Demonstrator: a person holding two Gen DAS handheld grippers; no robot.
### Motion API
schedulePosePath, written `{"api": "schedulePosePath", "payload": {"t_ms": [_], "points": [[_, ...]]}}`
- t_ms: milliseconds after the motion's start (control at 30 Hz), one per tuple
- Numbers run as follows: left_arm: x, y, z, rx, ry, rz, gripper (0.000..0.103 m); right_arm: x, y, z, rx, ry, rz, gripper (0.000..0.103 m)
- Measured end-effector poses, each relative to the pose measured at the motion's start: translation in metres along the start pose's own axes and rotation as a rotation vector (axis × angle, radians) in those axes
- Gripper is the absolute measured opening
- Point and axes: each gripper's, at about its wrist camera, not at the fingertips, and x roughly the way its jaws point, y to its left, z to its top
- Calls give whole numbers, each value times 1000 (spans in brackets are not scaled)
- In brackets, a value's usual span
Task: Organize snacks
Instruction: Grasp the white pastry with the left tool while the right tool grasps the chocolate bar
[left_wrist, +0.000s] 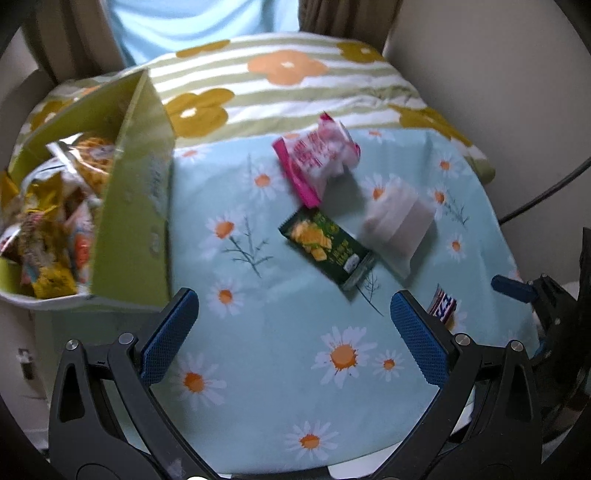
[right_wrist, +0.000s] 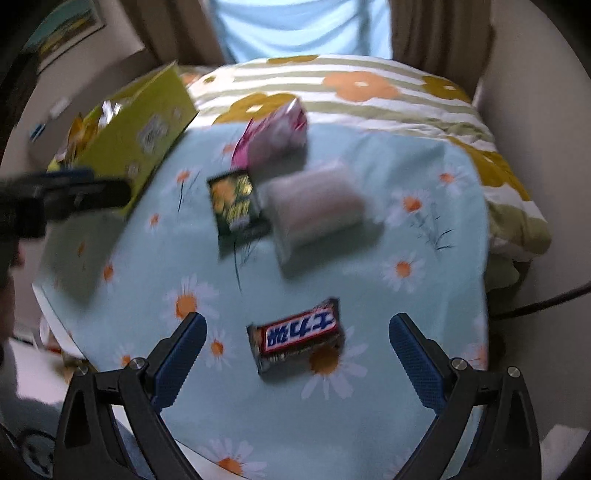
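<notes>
A chocolate bar (right_wrist: 297, 334) is lying flat on the daisy-print table (right_wrist: 424, 424), framed between the right tongs (right_wrist: 297, 347), which are standing wide and holding nothing. Three more snacks are waiting farther back: a green chip pack (right_wrist: 236, 205) touching a white pouch (right_wrist: 314, 206), w/ a pink packet (right_wrist: 277, 136) just behind them near the striped floral bedding (right_wrist: 369, 96). At the table's left edge, a green box (left_wrist: 136, 206) is already brimming w/ wrappers. The left tongs (left_wrist: 293, 332) are also gaping wide and empty, hovering over bare cloth beside the box.

Risks from here — the bar is sitting skewed to the jaws, so a pinch at its ends rather than across its width is likely to spin it or let the slick wrapper squirt free. Both views are smearing w/ motion; closing at that speed could nudge the bar off-line. The box looks near full and close to the table's edge — another snack dropped on the heap may slide back out, or a bump from the left tongs could shove the box over.
</notes>
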Motion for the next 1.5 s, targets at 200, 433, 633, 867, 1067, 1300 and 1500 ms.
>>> {"api": "schedulePosePath", "payload": {"t_ms": [200, 433, 633, 867, 1067, 1300, 1500], "points": [[32, -27, 13, 112, 20, -37, 103, 20, 4, -12, -85, 8, -7, 98], [63, -54, 35, 219, 34, -68, 103, 40, 7, -19, -159, 32, -18, 77], [84, -75, 44, 297, 56, -101, 103, 45, 3, -25, -165, 30, -12, 64], [111, -103, 56, 400, 85, -136, 103, 44, 0, -24, -139, 13, -3, 53], [130, -117, 59, 458, 116, -156, 103, 46, -5, -17, -106, 6, -4, 52], [140, -122, 57, 504, 137, -144, 81, 46, -15, -14, -74, 2, -17, 52], [136, -128, 58, 544, 127, -148, 63, 46, -24, -12, -35, -6, -24, 52]]}}
